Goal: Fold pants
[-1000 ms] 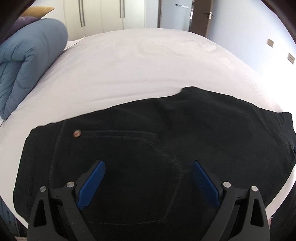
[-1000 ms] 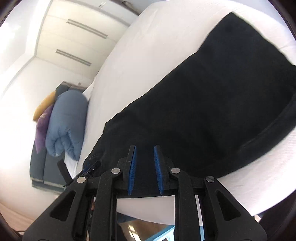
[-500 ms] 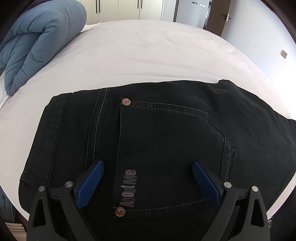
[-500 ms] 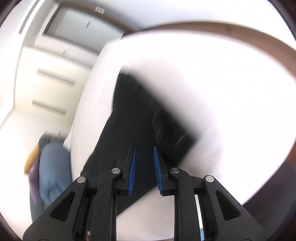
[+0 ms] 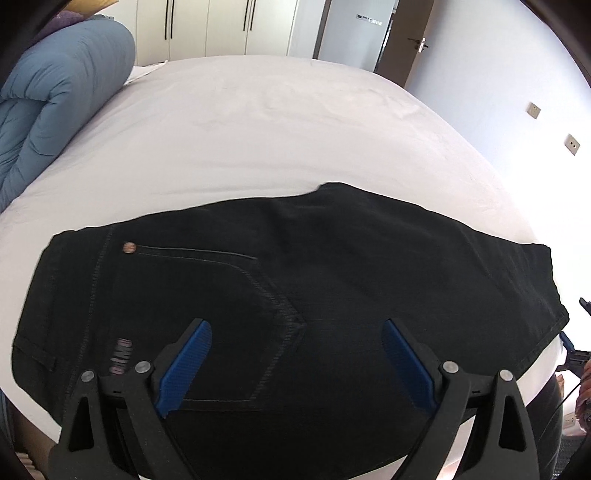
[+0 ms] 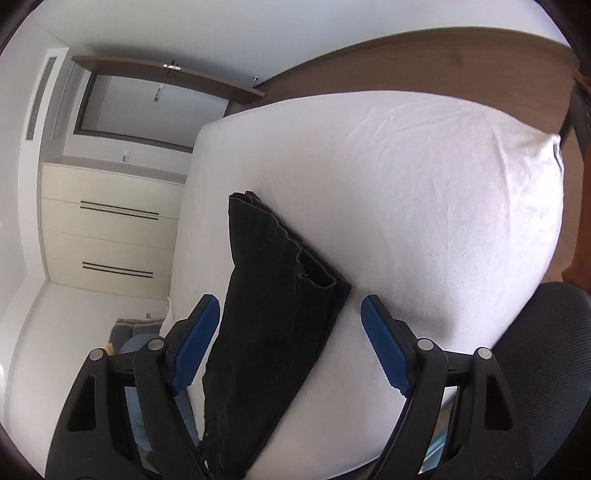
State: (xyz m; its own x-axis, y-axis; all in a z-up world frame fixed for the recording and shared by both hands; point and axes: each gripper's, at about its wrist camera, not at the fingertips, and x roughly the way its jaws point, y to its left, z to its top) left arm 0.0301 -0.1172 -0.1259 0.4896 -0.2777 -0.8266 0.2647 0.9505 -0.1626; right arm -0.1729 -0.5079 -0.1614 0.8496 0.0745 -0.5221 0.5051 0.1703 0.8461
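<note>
Black jeans (image 5: 332, 258) lie folded across the near edge of a white bed (image 5: 277, 129), back pocket and copper rivet facing up. My left gripper (image 5: 295, 325) hovers open over the pocket, its blue pads apart and holding nothing. In the right wrist view the layered leg end of the jeans (image 6: 266, 258) lies on the sheet (image 6: 424, 203). My right gripper (image 6: 290, 300) is above that end with its jaws opening. The cloth runs between the pads, but they do not press on it.
A rolled blue duvet (image 5: 55, 103) lies at the bed's far left. Cream wardrobes (image 5: 221, 26) and a door (image 5: 406, 40) stand beyond the bed. A brown headboard (image 6: 443, 62) backs the mattress, and a black mesh chair (image 6: 546, 332) stands by its corner.
My right gripper has swung from the long side of the jeans to their leg end and its jaws have spread wide. The left gripper dipped close to the pocket, then drew back up.
</note>
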